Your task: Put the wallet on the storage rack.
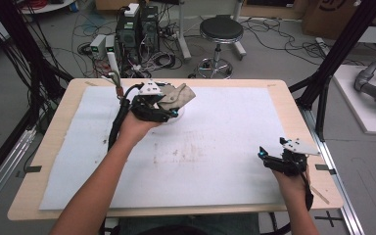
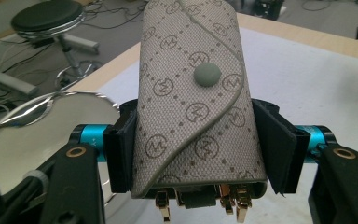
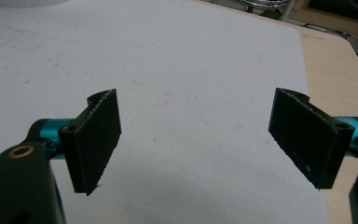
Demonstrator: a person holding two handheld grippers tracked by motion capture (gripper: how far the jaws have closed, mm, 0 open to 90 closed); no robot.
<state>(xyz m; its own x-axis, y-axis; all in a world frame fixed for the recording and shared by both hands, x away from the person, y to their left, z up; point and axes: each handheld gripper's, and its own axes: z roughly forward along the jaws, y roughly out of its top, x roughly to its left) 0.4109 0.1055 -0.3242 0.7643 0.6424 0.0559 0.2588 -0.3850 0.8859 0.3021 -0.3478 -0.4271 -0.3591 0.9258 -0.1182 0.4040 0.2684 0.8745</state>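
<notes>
Black padded fingers (image 2: 121,154) of the left gripper (image 1: 169,108) clamp both long edges of a grey monogrammed key pouch (image 2: 193,100), held aloft over the far left of the white mat (image 1: 215,147), just beside a round mirror (image 2: 32,135). Gold key hooks (image 2: 235,203) dangle from its open bottom; they could snag, or the smooth fabric could slide out if the grip eases. That forearm reaches forward, wrist level. The right gripper (image 1: 274,159) rests low at the tabletop's (image 1: 298,112) near right edge, fingers wide apart with nothing between them.
</notes>
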